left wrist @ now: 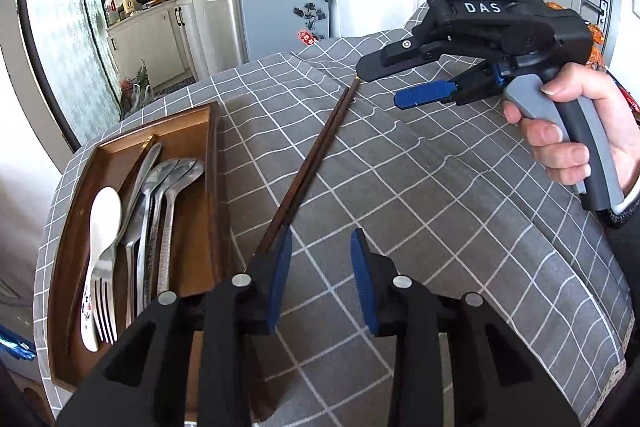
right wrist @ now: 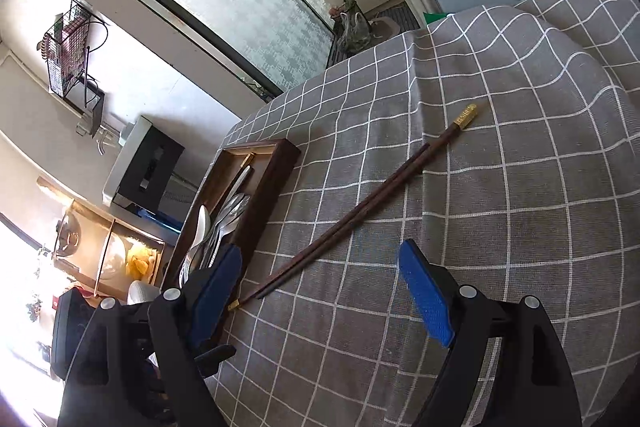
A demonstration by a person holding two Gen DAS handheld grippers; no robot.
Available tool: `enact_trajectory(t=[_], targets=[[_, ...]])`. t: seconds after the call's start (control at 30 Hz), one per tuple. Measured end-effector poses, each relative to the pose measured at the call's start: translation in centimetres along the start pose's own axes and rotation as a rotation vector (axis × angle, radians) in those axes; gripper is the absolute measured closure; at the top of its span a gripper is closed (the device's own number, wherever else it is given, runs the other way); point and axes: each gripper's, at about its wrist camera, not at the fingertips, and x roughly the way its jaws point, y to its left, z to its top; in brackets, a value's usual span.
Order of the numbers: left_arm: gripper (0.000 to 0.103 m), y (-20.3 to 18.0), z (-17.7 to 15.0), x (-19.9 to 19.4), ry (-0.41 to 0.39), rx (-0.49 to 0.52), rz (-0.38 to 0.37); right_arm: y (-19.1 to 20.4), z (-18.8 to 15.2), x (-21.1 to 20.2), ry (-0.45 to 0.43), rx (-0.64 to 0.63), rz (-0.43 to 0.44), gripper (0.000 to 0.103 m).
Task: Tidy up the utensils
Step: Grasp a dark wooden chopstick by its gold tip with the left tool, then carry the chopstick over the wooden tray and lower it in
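Here, your left gripper (left wrist: pixel 320 279) sits low at six o'clock in its own view, its jaws spread with nothing between the ribbed blue pads (left wrist: pixel 280 283). Just past the left-hand pad, a pair of slim dark wooden chopsticks (left wrist: pixel 308 163) lies flat on the surface, running up toward one o'clock across a grey cloth (left wrist: pixel 440 207) printed with a thin white grid and rumpled into soft folds. At nine o'clock a shallow rectangular tray (left wrist: pixel 214 163) of dark brown wood holds the sorted pieces: a smooth white ceramic spoon (left wrist: pixel 102 227) with a painted handle, a steel fork (left wrist: pixel 105 295) with four tines, and a bundle of polished metal spoons (left wrist: pixel 168 195) with oval bowls overlapping. Your right gripper (left wrist: pixel 380 87), matte black plastic with a grey trigger handle, hangs at two o'clock above the far end of the chopsticks, its jaws parted and clear of them. From the right wrist view, the chopsticks (right wrist: pixel 360 211) show a square brass-coloured cap (right wrist: pixel 466 115) on one far end and a small gold tip near the tray (right wrist: pixel 276 179), which sits at nine o'clock just beside them.
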Motion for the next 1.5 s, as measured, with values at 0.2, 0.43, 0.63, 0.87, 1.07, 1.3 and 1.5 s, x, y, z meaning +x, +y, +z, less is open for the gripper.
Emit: enact_trajectory(t=[0.2,0.43,0.63,0.87,1.07,1.3,1.5], targets=[[0.048,0.8,1.9,3.5,0.08,-0.029,0.061,0.1,0.0,-0.6,-0.015,-0.009,0.023,0.021],[0.042,0.6,1.3,4.1,0.156,-0.105,-0.02,-0.1,0.0,-1.0,-0.024,0.004,0.044,0.021],[0.053,-1.4,-0.7,2.1,0.147,-0.05,-0.022,-0.4,-0.1,-1.1,-0.031,0.011,0.032,0.021],[0.096,-1.7,-1.3,1.6,0.124,-0.059,-0.002,-0.4,-0.3,-0.8,-0.024,0.016,0.034,0.021],[0.097,-0.9,-0.6,0.7,0.047,-0.164,-0.018,-1.0,-0.8,0.6,0.041,0.08,0.115,0.021],[0.097,-2.0,0.3,-1.2,-0.029,-0.202,-0.069,0.3,-1.5,1.9,0.094,0.074,0.17,0.051],[0.097,-2.9,0.1,-1.7,-0.04,-0.168,-0.08,1.6,-2.1,2.4,0.088,0.03,0.141,0.09]])
